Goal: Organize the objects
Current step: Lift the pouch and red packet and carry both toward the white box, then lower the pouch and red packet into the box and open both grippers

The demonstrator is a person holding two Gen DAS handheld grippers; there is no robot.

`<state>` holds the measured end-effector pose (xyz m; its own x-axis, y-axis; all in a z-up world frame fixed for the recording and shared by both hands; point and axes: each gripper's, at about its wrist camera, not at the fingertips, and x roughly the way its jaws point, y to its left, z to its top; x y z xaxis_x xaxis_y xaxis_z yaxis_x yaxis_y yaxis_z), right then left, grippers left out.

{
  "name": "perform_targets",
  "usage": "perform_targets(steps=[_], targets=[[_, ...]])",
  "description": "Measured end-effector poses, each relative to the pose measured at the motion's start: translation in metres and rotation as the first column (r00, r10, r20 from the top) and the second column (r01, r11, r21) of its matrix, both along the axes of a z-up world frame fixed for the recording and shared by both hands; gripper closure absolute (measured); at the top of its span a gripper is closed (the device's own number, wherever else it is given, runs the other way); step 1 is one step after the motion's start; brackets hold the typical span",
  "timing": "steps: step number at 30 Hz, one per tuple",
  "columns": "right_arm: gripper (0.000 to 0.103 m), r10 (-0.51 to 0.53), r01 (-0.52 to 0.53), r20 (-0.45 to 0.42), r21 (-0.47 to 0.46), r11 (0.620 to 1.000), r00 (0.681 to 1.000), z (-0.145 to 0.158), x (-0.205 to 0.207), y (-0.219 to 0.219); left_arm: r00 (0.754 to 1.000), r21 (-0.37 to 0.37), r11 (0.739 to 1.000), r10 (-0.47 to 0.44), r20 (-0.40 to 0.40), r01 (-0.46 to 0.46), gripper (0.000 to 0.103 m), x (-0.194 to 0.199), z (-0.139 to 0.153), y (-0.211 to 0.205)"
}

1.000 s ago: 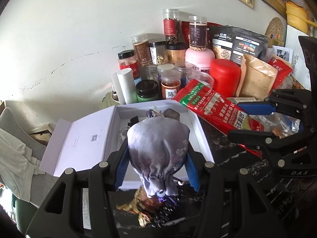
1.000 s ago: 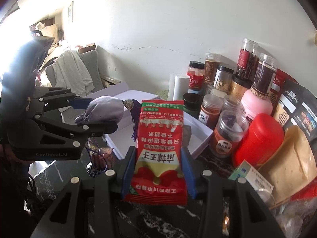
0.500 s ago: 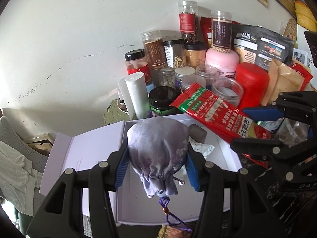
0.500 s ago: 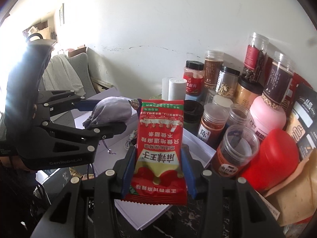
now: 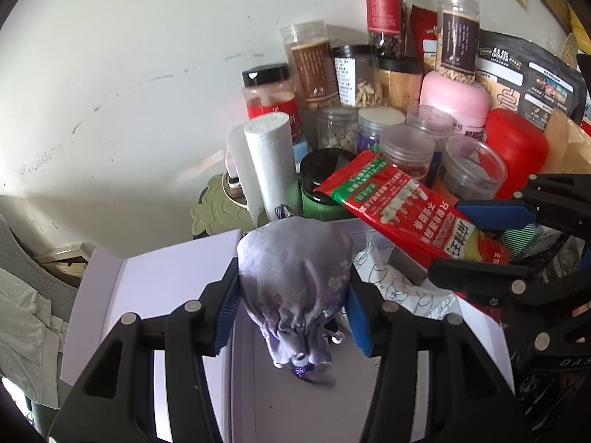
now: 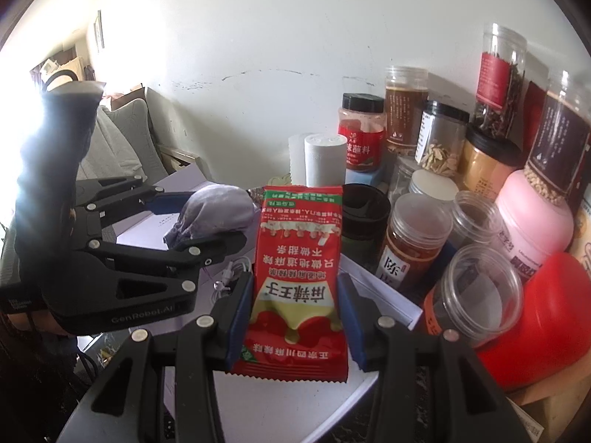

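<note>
My left gripper is shut on a lavender drawstring pouch, hanging over the open white box. The pouch's purple tassel dangles inside the box. My right gripper is shut on a red snack packet, held upright above the box's right corner. In the left wrist view the packet juts in from the right, over the box's far right side. The right wrist view shows the left gripper with the pouch to the left.
Several jars and tubs crowd the wall behind the box: a green jar, a white roll, a pink tub, a red canister. A crumpled wrapper and earphones lie in the box. A grey chair stands left.
Both grippers have moved forward and down toward the jars, carrying the pouch and the packet. The box has passed beneath them and now lies under both.
</note>
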<state>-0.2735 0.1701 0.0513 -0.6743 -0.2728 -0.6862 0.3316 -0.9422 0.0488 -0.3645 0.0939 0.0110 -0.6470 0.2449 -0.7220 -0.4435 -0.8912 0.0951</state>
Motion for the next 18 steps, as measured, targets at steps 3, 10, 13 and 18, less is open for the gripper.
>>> perform_targets(steps=[3,10,13,18], targets=[[0.058,-0.012,0.011,0.012,0.011,1.000,1.000,-0.009,-0.007,0.001,1.000,-0.001,1.000,0.002,0.030,-0.002,0.054,-0.007,-0.014,0.002],[0.058,-0.013,0.012,0.058,0.003,1.000,0.998,-0.032,-0.018,0.005,0.996,0.002,1.000,0.005,0.091,-0.005,0.054,-0.018,-0.036,0.003],[0.058,-0.005,0.005,0.070,-0.007,1.000,0.998,-0.039,-0.022,0.005,0.994,-0.002,1.000,0.010,0.110,-0.010,0.054,-0.021,-0.041,0.003],[0.058,-0.007,0.006,0.091,0.007,1.000,0.996,-0.050,-0.027,0.003,0.989,-0.025,1.000,0.011,0.150,-0.007,0.053,-0.025,-0.055,0.005]])
